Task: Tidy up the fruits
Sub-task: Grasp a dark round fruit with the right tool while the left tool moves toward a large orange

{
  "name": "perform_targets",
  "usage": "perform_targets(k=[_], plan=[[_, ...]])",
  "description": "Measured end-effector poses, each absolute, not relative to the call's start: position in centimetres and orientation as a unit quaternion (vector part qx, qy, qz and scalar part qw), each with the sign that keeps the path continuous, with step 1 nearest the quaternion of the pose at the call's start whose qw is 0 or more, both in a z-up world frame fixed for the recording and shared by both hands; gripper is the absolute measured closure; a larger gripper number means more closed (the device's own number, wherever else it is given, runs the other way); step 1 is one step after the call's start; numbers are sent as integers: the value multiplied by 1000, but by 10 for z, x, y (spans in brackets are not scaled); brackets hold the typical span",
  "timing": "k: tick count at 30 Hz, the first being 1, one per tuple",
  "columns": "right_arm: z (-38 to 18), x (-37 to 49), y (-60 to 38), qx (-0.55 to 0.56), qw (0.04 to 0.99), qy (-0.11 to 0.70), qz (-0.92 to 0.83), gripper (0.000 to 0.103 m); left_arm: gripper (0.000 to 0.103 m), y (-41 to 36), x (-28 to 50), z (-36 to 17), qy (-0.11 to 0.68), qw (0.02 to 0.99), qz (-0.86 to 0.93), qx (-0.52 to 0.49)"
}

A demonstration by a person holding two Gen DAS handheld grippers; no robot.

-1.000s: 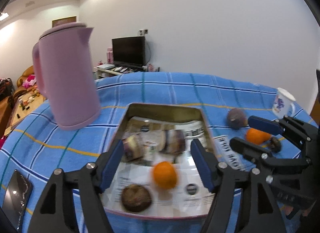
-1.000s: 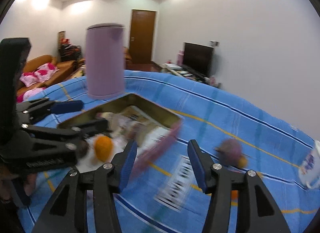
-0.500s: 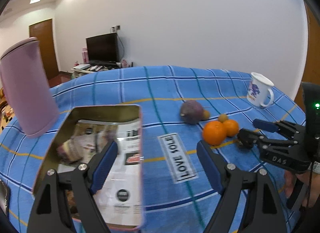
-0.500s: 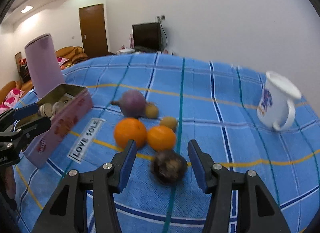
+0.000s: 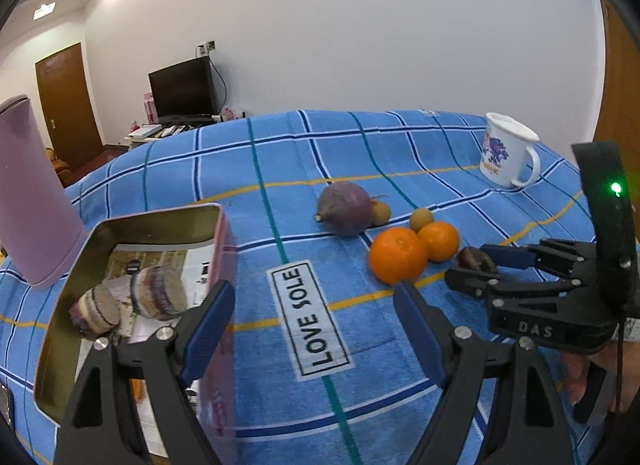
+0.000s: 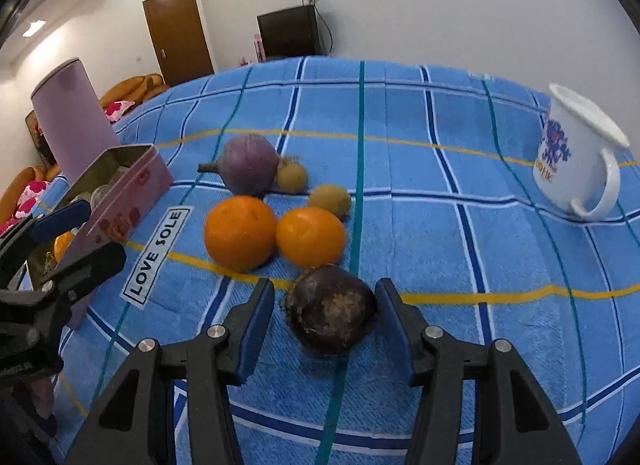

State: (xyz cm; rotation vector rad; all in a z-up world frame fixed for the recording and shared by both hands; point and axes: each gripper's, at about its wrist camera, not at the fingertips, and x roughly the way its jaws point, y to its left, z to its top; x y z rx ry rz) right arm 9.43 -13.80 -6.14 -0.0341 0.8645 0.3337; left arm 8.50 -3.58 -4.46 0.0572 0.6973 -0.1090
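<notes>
A dark brown round fruit [image 6: 331,312] lies on the blue cloth between the fingers of my right gripper [image 6: 326,319], which is open around it; whether the pads touch it I cannot tell. Beyond it lie two oranges [image 6: 240,232] [image 6: 311,237], two small tan fruits [image 6: 330,200] and a purple fruit [image 6: 250,164]. In the left wrist view my left gripper [image 5: 314,325] is open and empty above the cloth, beside the open tin [image 5: 168,217]. The right gripper [image 5: 486,269] shows there around the dark fruit [image 5: 474,260].
The tin holds wrapped snacks [image 5: 158,292] and an orange [image 6: 62,244]. A pink jug [image 5: 24,201] stands behind the tin. A white mug [image 6: 576,163] stands at the right. A "LOVE SOLE" label [image 5: 310,317] is sewn on the cloth.
Both views swung from the tin to the fruit pile. My right gripper has moved forward so the dark fruit now sits between its fingers. My left gripper stays open and empty.
</notes>
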Motion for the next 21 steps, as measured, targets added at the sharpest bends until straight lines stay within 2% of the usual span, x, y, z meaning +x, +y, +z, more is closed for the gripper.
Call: perform_targets(k=[3, 10, 21], plan=[[-62, 96, -144, 2, 892, 419, 168, 56, 15, -41, 87, -46, 344, 937, -55, 30], [-54, 88, -149, 7, 906, 394, 153, 57, 15, -52, 95, -48, 348, 935, -67, 32], [-43, 85, -173, 11, 925, 365, 100, 57, 19, -79, 124, -61, 382, 918, -101, 34]])
